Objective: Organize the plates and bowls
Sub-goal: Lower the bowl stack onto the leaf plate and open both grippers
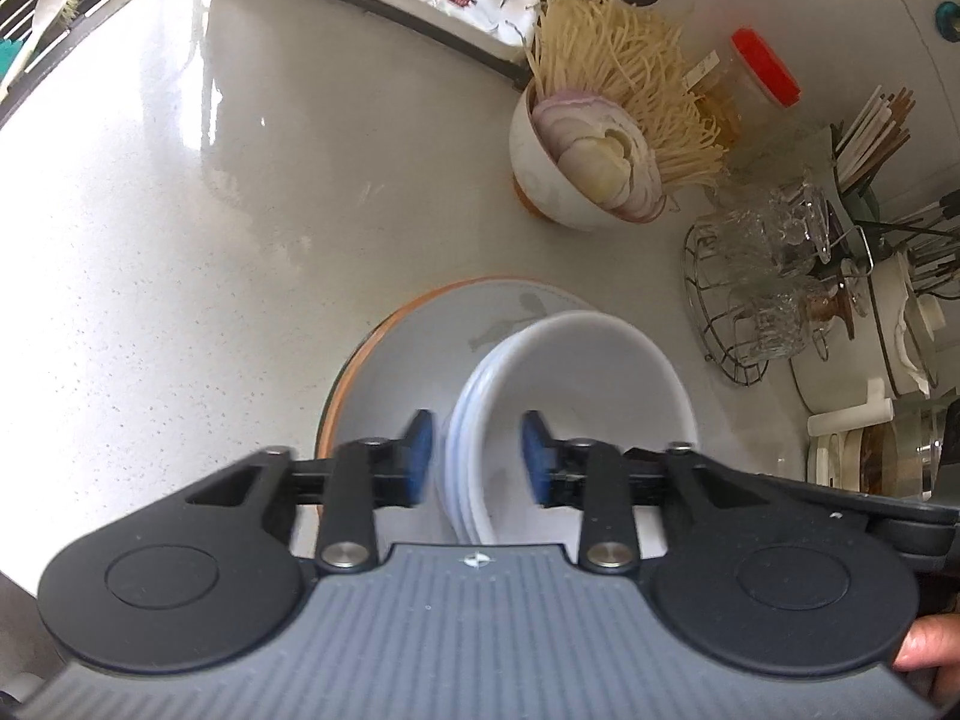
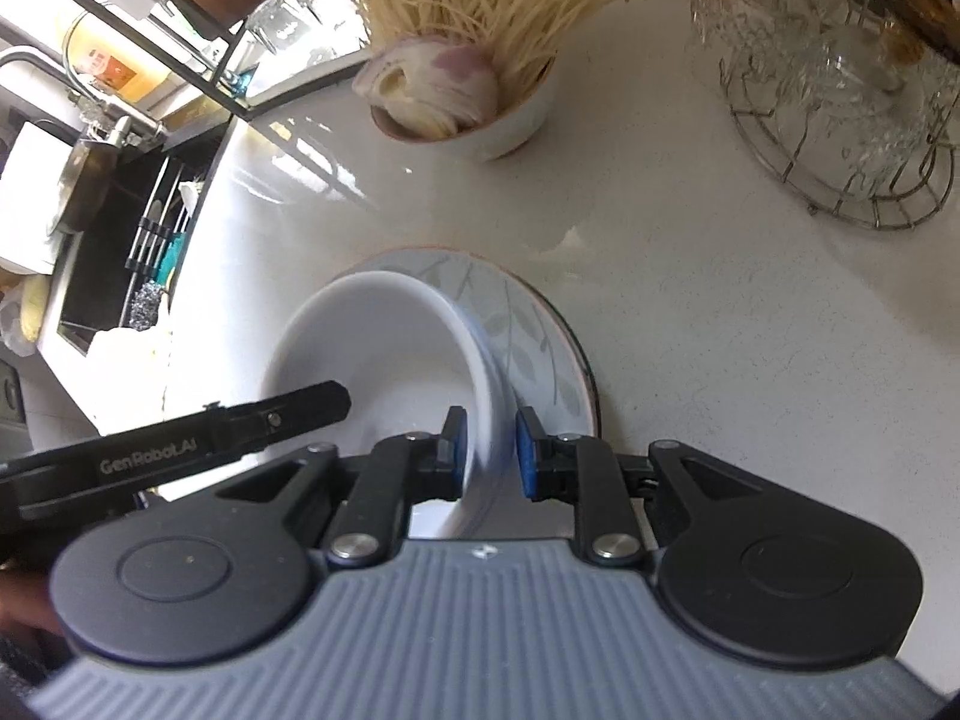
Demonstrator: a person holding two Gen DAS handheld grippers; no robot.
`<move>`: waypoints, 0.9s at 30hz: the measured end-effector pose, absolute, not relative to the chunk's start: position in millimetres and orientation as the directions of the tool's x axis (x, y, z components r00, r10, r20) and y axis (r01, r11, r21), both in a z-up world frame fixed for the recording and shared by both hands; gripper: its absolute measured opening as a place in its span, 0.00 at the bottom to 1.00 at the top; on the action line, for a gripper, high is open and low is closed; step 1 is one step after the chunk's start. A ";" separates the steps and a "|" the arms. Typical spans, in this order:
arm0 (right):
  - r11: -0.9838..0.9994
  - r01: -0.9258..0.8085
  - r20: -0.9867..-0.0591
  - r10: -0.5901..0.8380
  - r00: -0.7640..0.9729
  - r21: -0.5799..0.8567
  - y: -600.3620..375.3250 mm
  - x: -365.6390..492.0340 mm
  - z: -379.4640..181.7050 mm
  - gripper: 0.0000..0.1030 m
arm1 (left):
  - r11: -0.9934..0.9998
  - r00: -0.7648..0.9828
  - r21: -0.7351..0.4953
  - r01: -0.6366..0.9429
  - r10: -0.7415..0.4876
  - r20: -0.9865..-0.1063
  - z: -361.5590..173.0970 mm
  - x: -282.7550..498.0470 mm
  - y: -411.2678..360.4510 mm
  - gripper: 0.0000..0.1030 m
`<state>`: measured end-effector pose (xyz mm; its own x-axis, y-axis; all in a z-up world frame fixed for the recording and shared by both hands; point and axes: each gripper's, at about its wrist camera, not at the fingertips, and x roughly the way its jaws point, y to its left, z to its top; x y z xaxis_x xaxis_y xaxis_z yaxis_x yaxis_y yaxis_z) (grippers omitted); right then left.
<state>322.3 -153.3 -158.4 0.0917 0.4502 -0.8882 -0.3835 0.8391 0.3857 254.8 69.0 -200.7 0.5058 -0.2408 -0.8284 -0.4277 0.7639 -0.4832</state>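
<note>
A stack of white bowls (image 1: 576, 372) sits on a leaf-patterned plate (image 1: 420, 348) with an orange rim on the white counter. My left gripper (image 1: 474, 456) is open, its blue pads (image 1: 420, 444) standing either side of the stack's near-left rim. In the right wrist view the same bowls (image 2: 384, 348) rest on the plate (image 2: 534, 336). My right gripper (image 2: 489, 450) straddles the bowls' right rim with its pads (image 2: 527, 450) close on each side; contact is not clear. The left gripper's finger (image 2: 288, 414) reaches in over the bowl from the left.
A bowl of sliced onion and noodles (image 1: 576, 168) stands behind the plate. A wire basket of glassware (image 1: 762, 300) stands at the right, with a red-lidded jar (image 1: 756, 78) and a utensil rack (image 1: 882, 132) beyond. The sink (image 2: 114, 240) lies at the left.
</note>
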 end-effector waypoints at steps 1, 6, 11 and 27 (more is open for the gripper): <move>0.840 -0.383 -0.886 0.451 0.103 0.383 -153.9 322.2 -156.2 0.41 | 0.766 0.514 -0.481 -0.427 -0.232 -0.826 -198.6 253.3 69.2 0.43; 0.848 -0.385 -0.879 0.450 0.157 0.366 -154.9 320.6 -143.6 0.44 | 0.785 0.546 -0.469 -0.405 -0.204 -0.812 -183.0 247.1 72.1 0.43; 0.850 -0.383 -0.852 0.468 0.232 0.363 -154.7 324.2 -123.1 0.44 | 0.799 0.572 -0.477 -0.366 -0.211 -0.792 -165.3 241.1 81.7 0.43; 0.890 -0.279 -0.761 0.455 0.463 0.361 -158.8 274.1 -66.7 0.44 | 0.913 0.616 -0.398 -0.091 -0.263 -0.743 -99.3 238.4 80.5 0.43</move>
